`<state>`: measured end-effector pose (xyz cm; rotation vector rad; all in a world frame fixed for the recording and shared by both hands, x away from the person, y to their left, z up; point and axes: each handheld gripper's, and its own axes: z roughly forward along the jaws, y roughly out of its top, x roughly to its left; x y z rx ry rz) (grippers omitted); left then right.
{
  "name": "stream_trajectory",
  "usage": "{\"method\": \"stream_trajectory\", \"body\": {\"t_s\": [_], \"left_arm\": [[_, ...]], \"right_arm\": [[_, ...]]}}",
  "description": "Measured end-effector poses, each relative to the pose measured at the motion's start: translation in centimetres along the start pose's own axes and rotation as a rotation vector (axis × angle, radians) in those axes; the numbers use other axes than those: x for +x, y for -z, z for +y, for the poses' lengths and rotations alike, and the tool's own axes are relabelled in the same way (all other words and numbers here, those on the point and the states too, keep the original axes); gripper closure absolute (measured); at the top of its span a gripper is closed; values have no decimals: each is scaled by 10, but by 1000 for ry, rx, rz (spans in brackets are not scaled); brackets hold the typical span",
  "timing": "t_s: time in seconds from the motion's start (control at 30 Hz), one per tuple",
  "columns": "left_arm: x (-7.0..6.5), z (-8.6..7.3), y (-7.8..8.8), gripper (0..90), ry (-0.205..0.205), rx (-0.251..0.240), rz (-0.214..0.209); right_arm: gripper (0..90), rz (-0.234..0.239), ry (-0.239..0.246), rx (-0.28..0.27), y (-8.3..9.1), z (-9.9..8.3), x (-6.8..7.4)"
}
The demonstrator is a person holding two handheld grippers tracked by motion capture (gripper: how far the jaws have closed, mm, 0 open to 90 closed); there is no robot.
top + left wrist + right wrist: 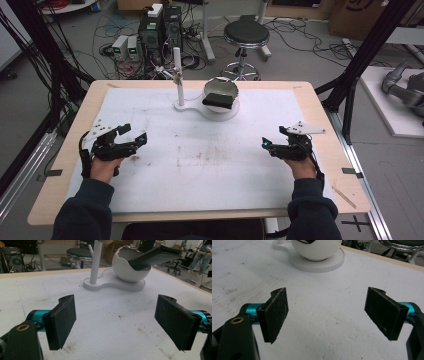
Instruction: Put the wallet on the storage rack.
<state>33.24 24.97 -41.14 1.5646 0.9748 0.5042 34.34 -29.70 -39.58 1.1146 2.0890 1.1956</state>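
Observation:
A white round bowl [220,92] stands on a white keyhole-shaped base [190,108] at the back middle of the table, beside a white upright post [178,75]. A flat black object [218,101] leans out of the bowl over its rim; in the left gripper view the black object [155,256] juts to the right from the bowl [127,268]. My left gripper [134,134] hovers at the table's left, open, with nothing between its pads [62,320]. My right gripper [266,145] is at the right, open and empty, facing the bowl [317,250].
A white stained mat [200,155] covers the wooden table [60,165]. Behind the table stand a black stool [246,35], computer boxes [160,27] and many floor cables. Black frame legs [350,95] rise at both sides.

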Motion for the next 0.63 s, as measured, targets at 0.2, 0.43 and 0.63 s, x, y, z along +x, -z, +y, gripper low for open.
{"method": "stream_trajectory", "body": {"t_s": [0.2, 0.43, 0.63], "left_arm": [[0, 0, -1, 174, 2, 3, -3], [0, -1, -2, 174, 3, 6, -3], [1, -2, -1, 174, 5, 7, 2]], "right_arm": [[193, -8, -1, 0, 2, -2, -3], [193, -12, 8, 2, 2, -1, -2], [193, -11, 3, 1, 1, -1, -2]]}}
